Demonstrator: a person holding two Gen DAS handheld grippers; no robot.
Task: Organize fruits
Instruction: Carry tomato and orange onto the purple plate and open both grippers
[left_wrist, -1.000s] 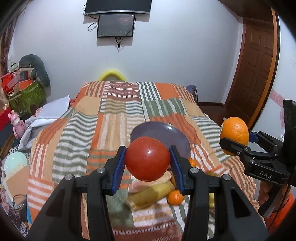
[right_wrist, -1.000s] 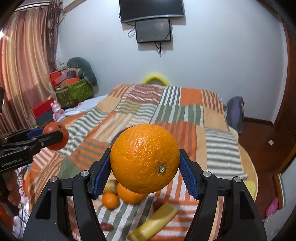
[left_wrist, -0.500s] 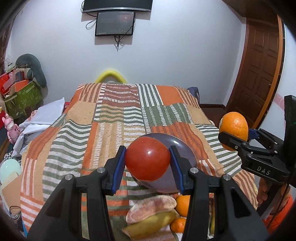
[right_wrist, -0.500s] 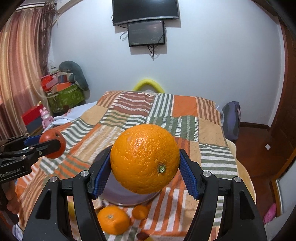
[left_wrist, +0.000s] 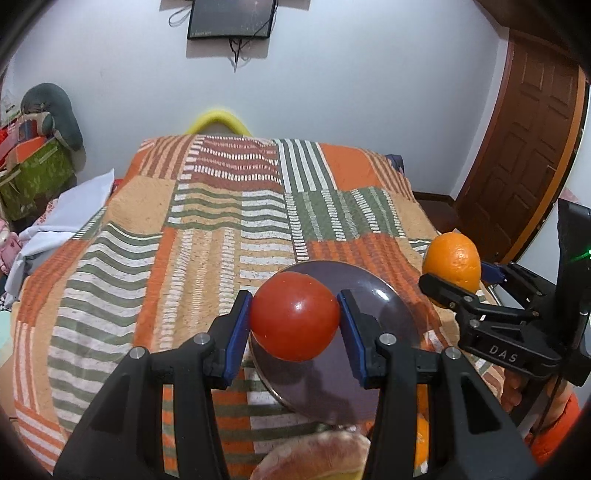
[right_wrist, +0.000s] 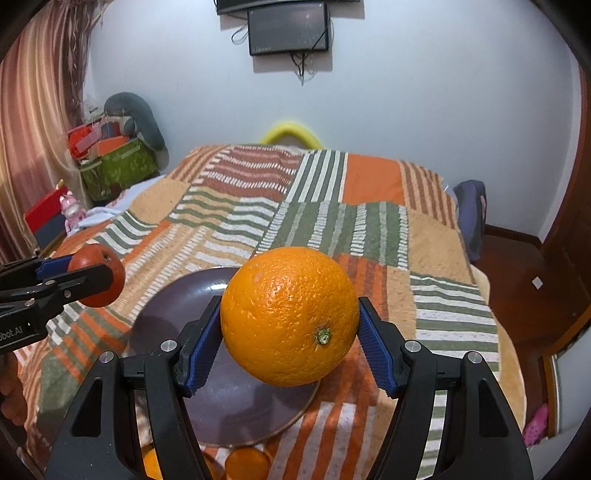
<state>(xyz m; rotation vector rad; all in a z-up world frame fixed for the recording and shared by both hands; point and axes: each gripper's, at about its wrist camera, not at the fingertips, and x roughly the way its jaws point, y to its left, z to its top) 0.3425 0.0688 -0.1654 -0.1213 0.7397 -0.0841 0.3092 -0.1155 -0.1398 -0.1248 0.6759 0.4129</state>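
My left gripper (left_wrist: 294, 328) is shut on a glossy red tomato (left_wrist: 295, 317), held in the air over the near left part of a dark purple plate (left_wrist: 384, 295) on the striped bed. A large orange (right_wrist: 290, 323) is clamped in my right gripper (right_wrist: 290, 332), above the plate's (right_wrist: 177, 302) right side. Each wrist view shows the other gripper too: the right one with its orange (left_wrist: 452, 267) at the right, the left one with its tomato (right_wrist: 98, 275) at the left. More fruit lies below the plate's near rim: a pinkish piece (left_wrist: 317, 458) and small oranges (right_wrist: 247, 461).
The patchwork bedspread (left_wrist: 207, 236) stretches away beyond the plate. Boxes and a grey pillow (right_wrist: 122, 147) crowd the far left corner. A wooden door (left_wrist: 517, 155) stands at the right, screens (right_wrist: 288, 31) hang on the back wall, and a hand (left_wrist: 517, 391) holds the right gripper.
Both grippers have moved forward and slightly down over the bed, each still holding its fruit. The plate now lies right under them, and the loose fruit has slid to the bottom edge.
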